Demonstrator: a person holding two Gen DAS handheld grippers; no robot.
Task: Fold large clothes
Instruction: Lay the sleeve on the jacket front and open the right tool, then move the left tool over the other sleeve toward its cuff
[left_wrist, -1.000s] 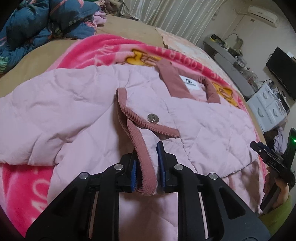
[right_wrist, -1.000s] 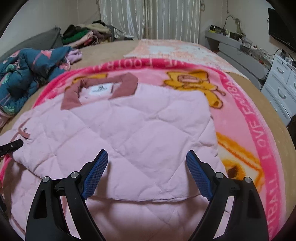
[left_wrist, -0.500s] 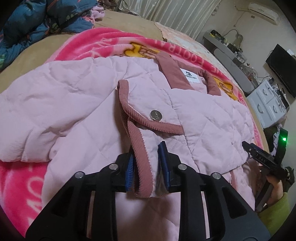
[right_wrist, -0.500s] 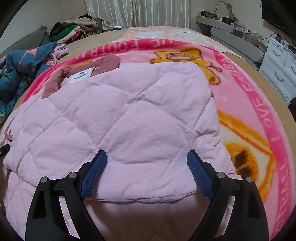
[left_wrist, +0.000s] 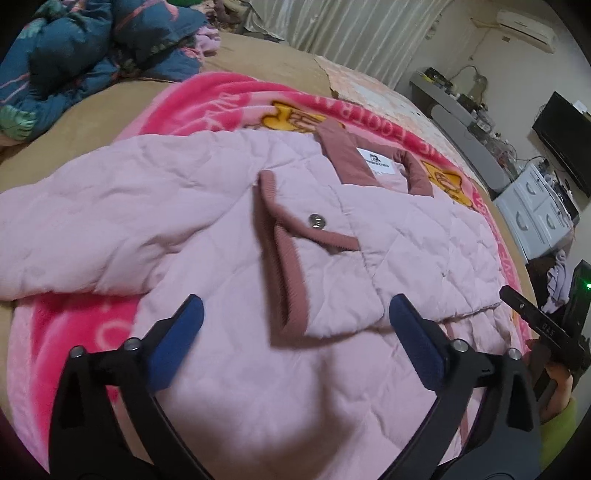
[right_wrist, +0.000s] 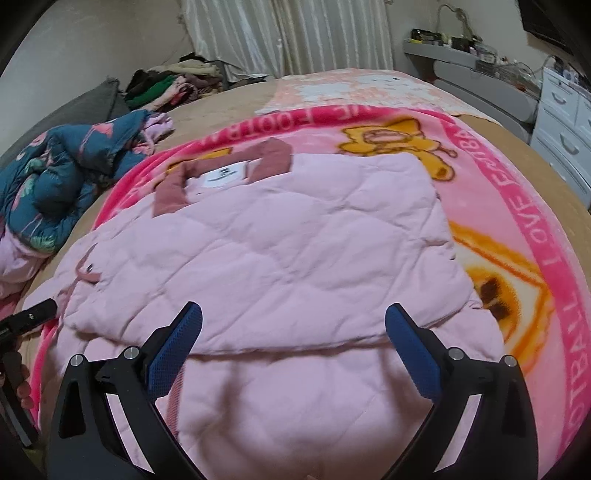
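In the left wrist view, the left gripper (left_wrist: 295, 325) hangs wide open and empty over the pale pink quilted jacket (left_wrist: 229, 236), whose ribbed mauve cuff (left_wrist: 291, 280) with a metal snap (left_wrist: 315, 220) lies folded across the jacket's body. In the right wrist view, the right gripper (right_wrist: 293, 332) also gapes empty above the jacket's folded hem, and the jacket lies on a bright pink fleece blanket (right_wrist: 524, 206) lettered "LOVE"; the white neck label (right_wrist: 223, 175) is too blurred to read.

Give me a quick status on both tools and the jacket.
Left tool open, empty. Right tool open, empty. Pink jacket flat on blanket, sleeve cuff folded across front. Nothing obstructing.

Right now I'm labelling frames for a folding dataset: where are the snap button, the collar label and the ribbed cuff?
snap button (left_wrist: 316, 220), left wrist view, its metal face.
collar label (left_wrist: 376, 161), left wrist view, middle of the white patch.
ribbed cuff (left_wrist: 290, 280), left wrist view, its long corduroy edge.
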